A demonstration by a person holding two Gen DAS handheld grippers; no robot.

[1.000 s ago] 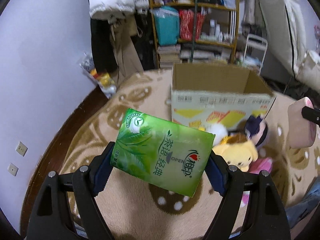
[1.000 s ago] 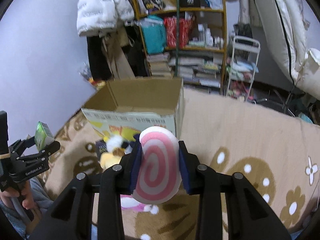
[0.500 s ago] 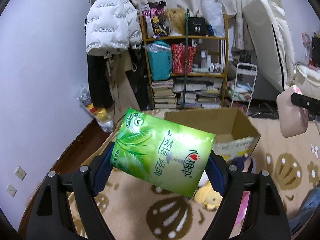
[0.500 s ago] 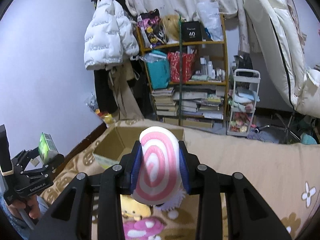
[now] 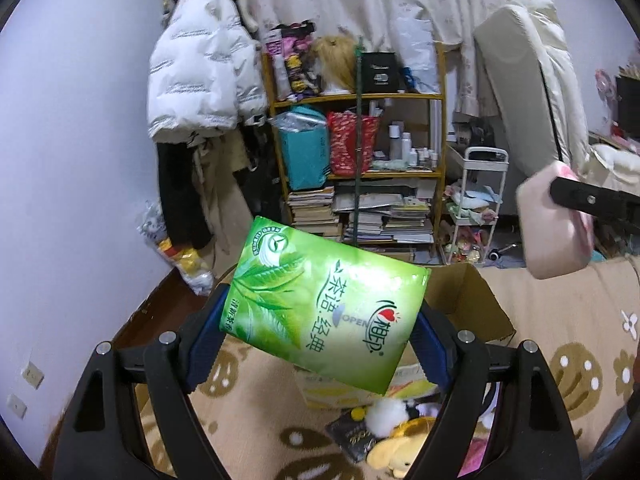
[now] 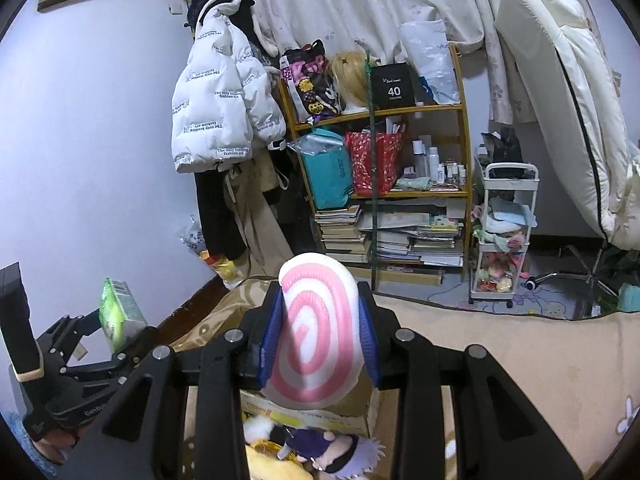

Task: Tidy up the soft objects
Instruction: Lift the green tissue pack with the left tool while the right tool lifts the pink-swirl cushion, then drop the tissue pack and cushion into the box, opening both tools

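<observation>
My left gripper [image 5: 320,320] is shut on a green tissue pack [image 5: 324,304] and holds it in the air above the near wall of an open cardboard box [image 5: 472,300]. My right gripper [image 6: 318,332] is shut on a pink-and-white swirl roll plush [image 6: 316,332], held above the box [image 6: 320,412]. That plush also shows at the right of the left wrist view [image 5: 552,224]. The left gripper with the tissue pack [image 6: 120,312] shows at the left of the right wrist view. Plush toys [image 5: 400,436] lie on the rug in front of the box, also in the right wrist view [image 6: 316,448].
A patterned beige rug [image 5: 568,320] covers the floor. A cluttered yellow shelf [image 6: 384,184] with books, a white trolley [image 6: 504,236], hanging coats [image 6: 224,120] and an upright mattress [image 6: 568,92] stand behind the box. The wall [image 5: 72,160] is on the left.
Both grippers have risen and tilted up with their loads. The box and the plush toys have slid lower in both views, and more of the shelf and wall shows.
</observation>
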